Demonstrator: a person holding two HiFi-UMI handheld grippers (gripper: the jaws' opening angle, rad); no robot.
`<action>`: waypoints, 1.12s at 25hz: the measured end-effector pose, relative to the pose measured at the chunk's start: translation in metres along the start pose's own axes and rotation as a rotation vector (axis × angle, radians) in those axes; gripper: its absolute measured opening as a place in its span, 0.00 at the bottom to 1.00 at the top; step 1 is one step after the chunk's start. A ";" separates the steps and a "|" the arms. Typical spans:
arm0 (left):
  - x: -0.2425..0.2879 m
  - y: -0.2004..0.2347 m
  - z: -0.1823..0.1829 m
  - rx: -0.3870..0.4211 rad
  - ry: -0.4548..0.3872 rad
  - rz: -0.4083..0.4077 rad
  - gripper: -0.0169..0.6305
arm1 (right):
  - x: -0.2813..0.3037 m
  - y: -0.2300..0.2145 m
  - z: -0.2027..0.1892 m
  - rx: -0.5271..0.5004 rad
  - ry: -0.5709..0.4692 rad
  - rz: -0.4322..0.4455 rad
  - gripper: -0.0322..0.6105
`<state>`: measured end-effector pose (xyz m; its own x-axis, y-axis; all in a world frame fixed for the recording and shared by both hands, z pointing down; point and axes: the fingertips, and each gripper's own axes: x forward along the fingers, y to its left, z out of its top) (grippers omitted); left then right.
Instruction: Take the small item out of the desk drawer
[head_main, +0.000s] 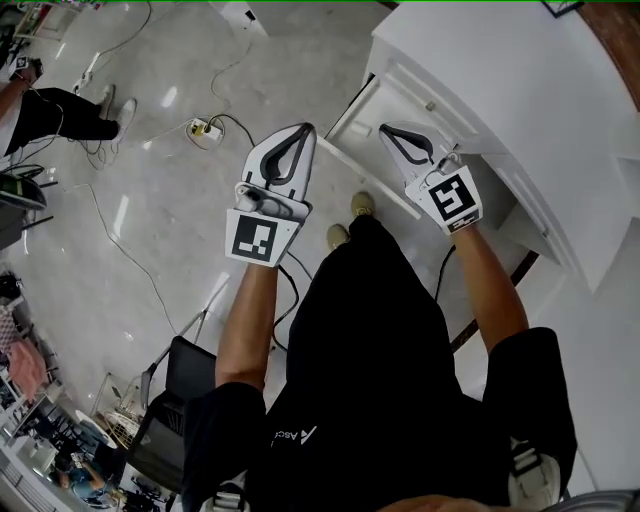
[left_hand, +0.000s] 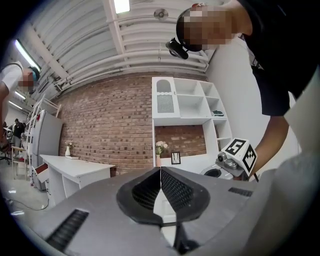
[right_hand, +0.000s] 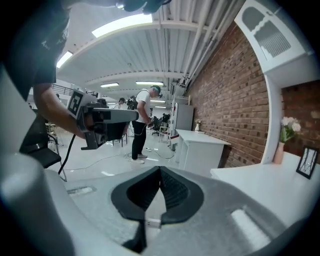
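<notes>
A white desk fills the upper right of the head view. Its drawer stands pulled out toward the person, and I cannot see inside it. No small item shows in any view. My left gripper is held up in the air left of the drawer, its jaws shut with nothing between them; they meet tip to tip in the left gripper view. My right gripper hovers beside the drawer's front, also shut and empty. Each gripper sees the other: the right gripper, the left gripper.
Cables and a power strip lie on the pale floor. A seated person's legs are at the upper left, and a black chair is at the lower left. Another white desk and a standing person are further off.
</notes>
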<state>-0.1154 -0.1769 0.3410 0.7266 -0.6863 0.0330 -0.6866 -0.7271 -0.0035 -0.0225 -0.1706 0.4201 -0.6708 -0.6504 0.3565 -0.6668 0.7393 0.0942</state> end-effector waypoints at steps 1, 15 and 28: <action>0.008 0.003 -0.008 -0.005 0.007 0.001 0.03 | 0.008 -0.005 -0.012 -0.005 0.009 0.006 0.05; 0.084 0.038 -0.139 -0.067 0.092 -0.033 0.03 | 0.107 -0.022 -0.183 -0.017 0.273 0.113 0.18; 0.098 0.071 -0.246 -0.128 0.154 -0.099 0.03 | 0.186 -0.008 -0.326 0.048 0.470 0.135 0.35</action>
<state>-0.0996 -0.2907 0.5895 0.7844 -0.5937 0.1797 -0.6174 -0.7753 0.1336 -0.0361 -0.2408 0.7888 -0.5405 -0.3917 0.7445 -0.6053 0.7957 -0.0208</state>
